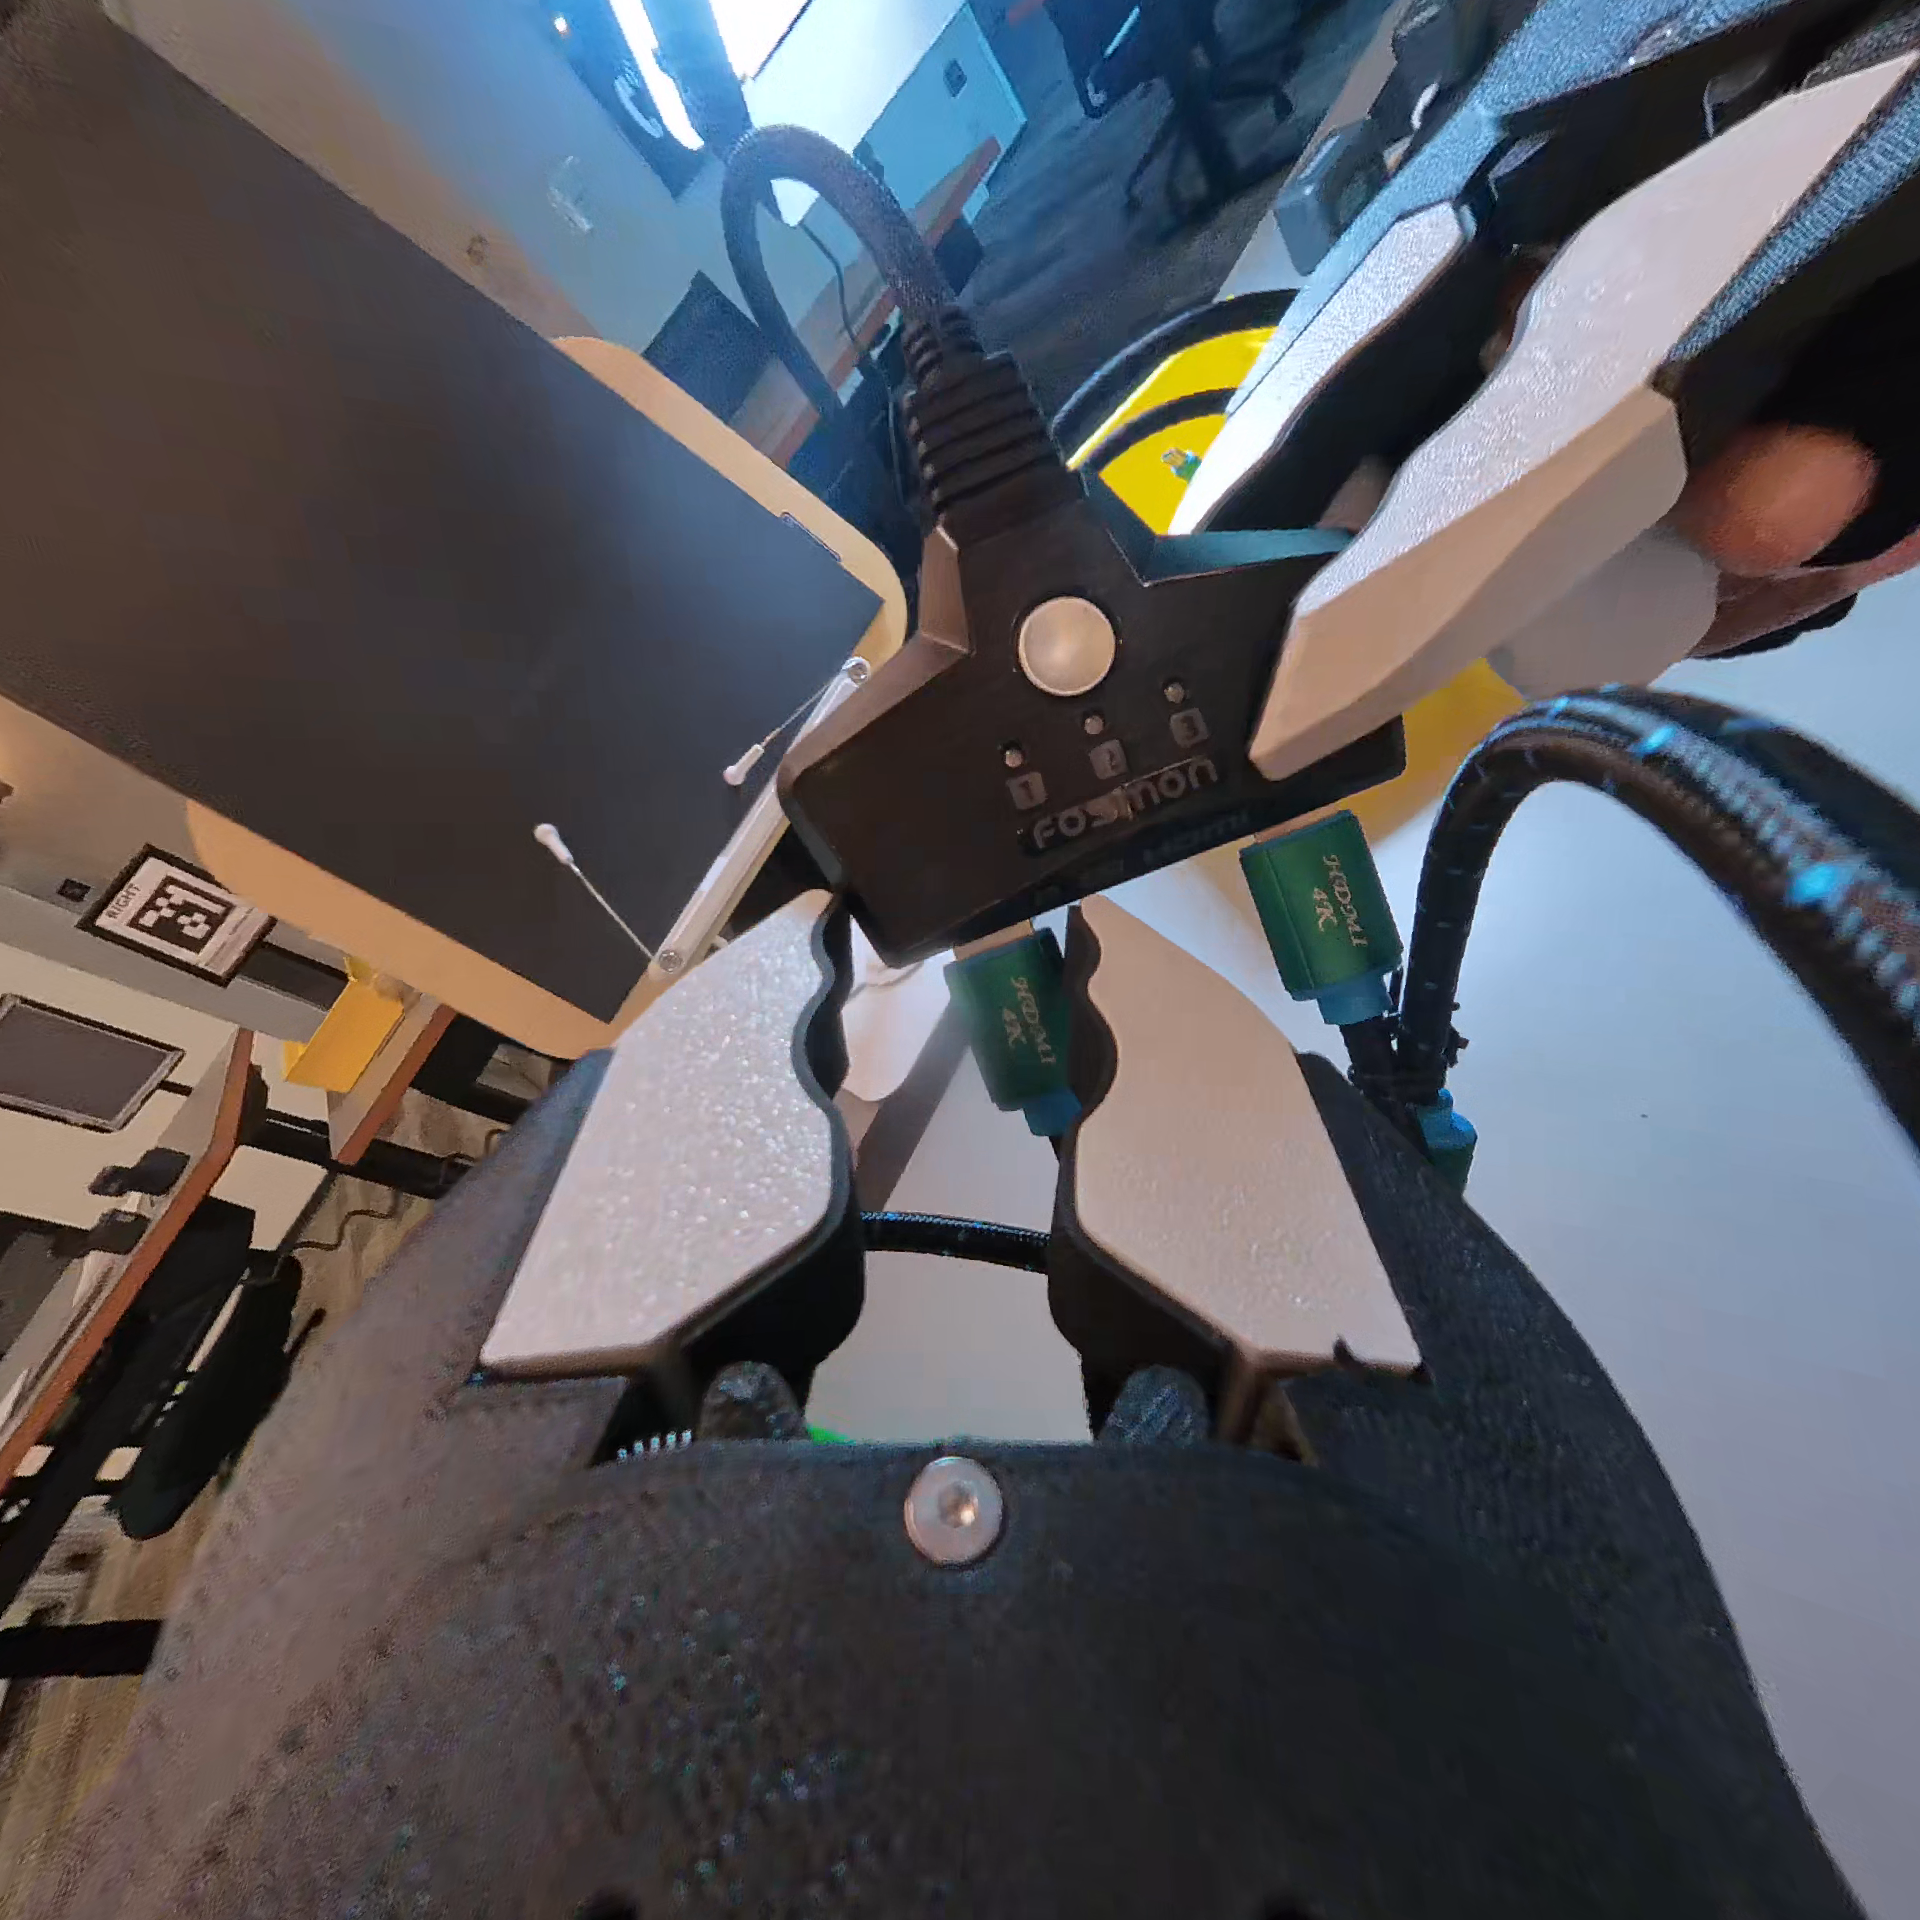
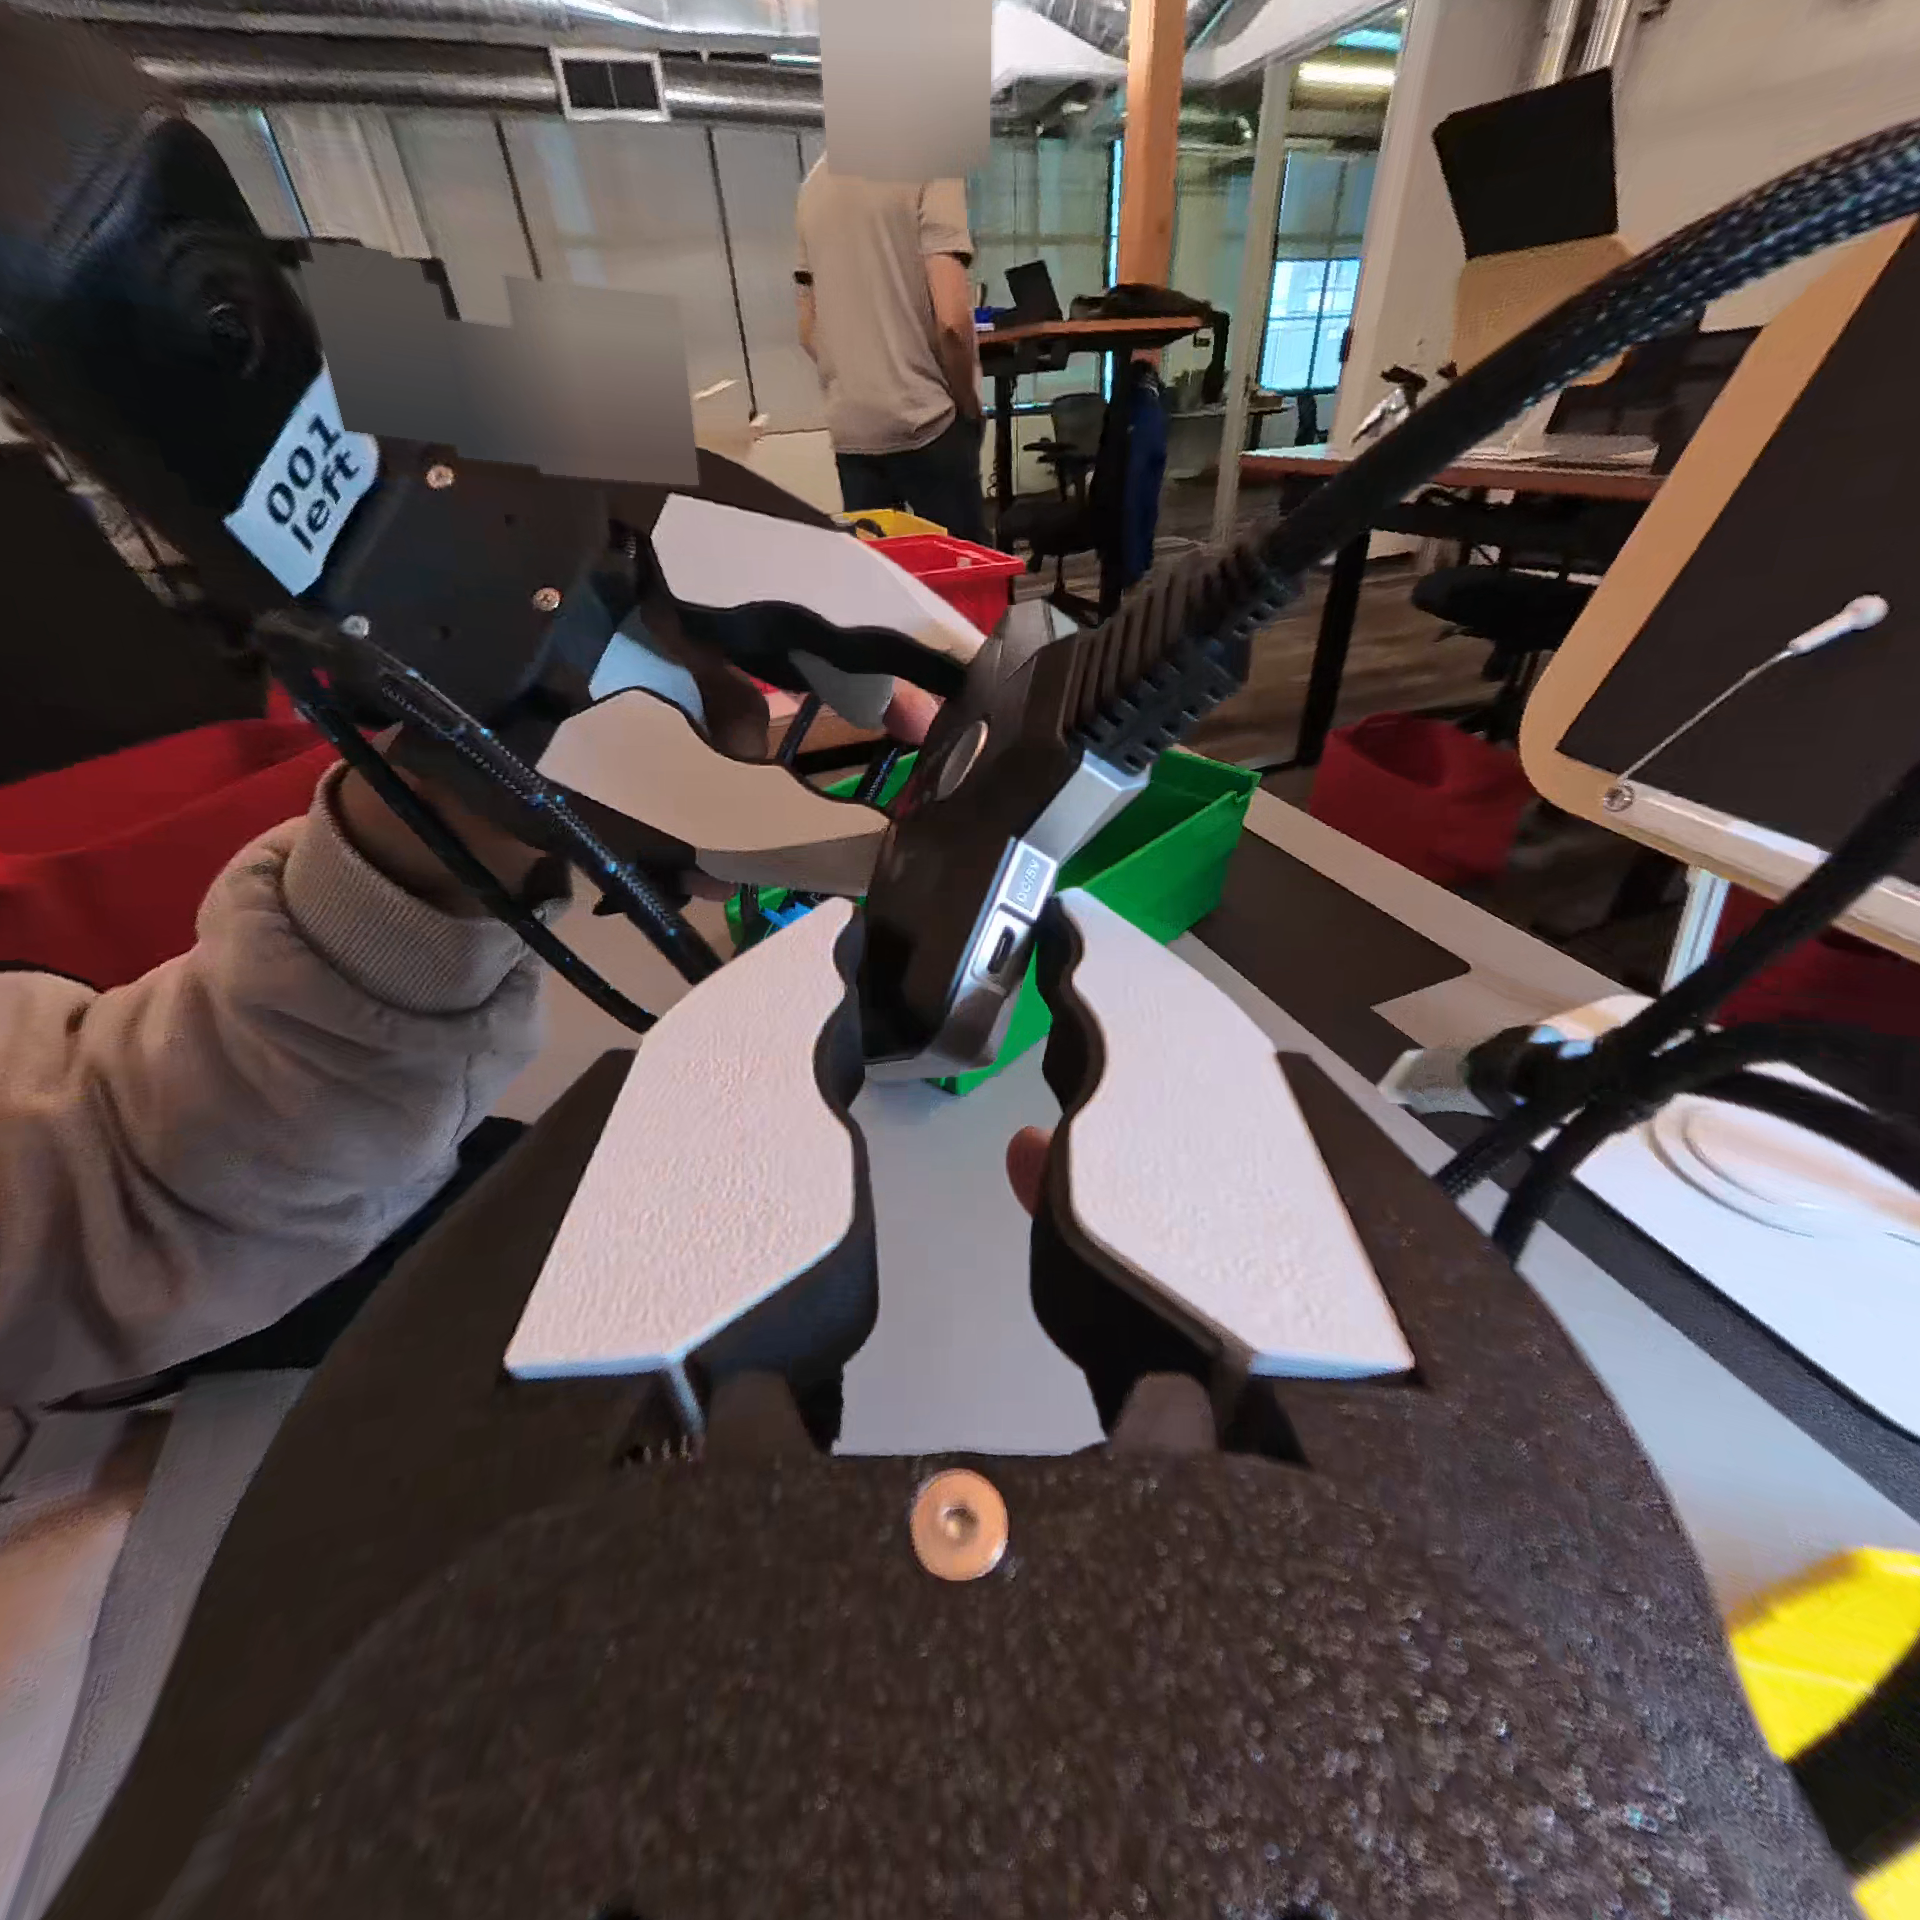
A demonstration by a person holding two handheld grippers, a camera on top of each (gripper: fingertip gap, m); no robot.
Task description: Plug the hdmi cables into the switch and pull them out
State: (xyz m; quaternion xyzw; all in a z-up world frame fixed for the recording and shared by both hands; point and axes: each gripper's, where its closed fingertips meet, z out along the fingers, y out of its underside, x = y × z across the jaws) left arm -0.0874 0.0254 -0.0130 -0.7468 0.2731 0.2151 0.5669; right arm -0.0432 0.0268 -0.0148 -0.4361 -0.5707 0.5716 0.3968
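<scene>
The black HDMI switch (image 1: 1060, 748) is held in the air. My right gripper (image 1: 1236, 623) is shut on its right end; the right wrist view shows its jaws (image 2: 951, 935) clamped on the switch's edge (image 2: 925, 935). A green HDMI plug (image 1: 1320, 904) sits in the right port, its braided cable (image 1: 1662, 779) looping away. A second green plug (image 1: 1013, 1023) is at the middle port with some metal tip showing. My left gripper (image 1: 956, 920) is open around it; the plug lies by the right finger with a gap on the left. The left gripper (image 2: 925, 743) also shows beyond the switch.
A black panel with a beige frame (image 1: 364, 468) stands close on the left, also seen at the right (image 2: 1766, 623). On the white table (image 1: 1662, 1143) are a yellow bin (image 1: 1174, 436), a green bin (image 2: 1164, 842) and a red bin (image 2: 956, 571). A person (image 2: 894, 343) stands behind. The left gripper's tips are roughly 5 centimetres from the right gripper's.
</scene>
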